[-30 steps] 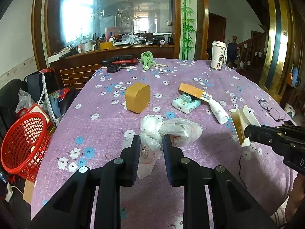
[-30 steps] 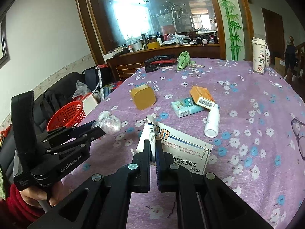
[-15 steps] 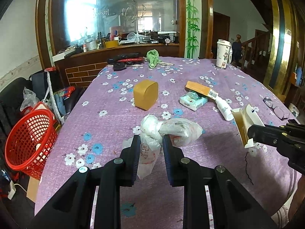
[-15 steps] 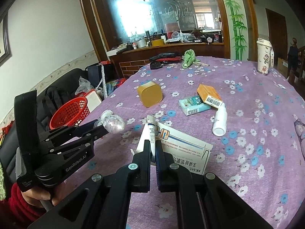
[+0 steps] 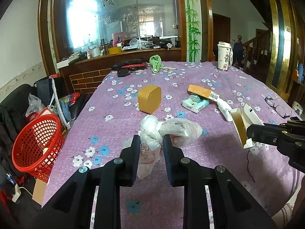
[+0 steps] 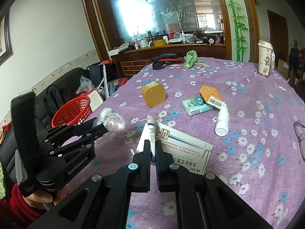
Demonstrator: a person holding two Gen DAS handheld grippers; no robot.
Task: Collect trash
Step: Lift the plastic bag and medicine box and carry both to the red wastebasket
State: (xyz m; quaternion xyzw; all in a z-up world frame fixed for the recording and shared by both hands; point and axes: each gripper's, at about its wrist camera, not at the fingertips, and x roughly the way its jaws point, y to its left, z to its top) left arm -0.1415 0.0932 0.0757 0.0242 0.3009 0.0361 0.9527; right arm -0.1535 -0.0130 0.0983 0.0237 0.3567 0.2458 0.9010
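Left gripper has its jaws clamped on a crumpled clear plastic bag with white wadding, held above the purple flowered tablecloth — just this side of the mustard-yellow rounded box. Right gripper — jaws pressed together on the flap of an opened white cardboard medicine carton, to the right of that yellow box and nearer the camera. The red plastic mesh basket sits off the table's left edge, left of the yellow box.
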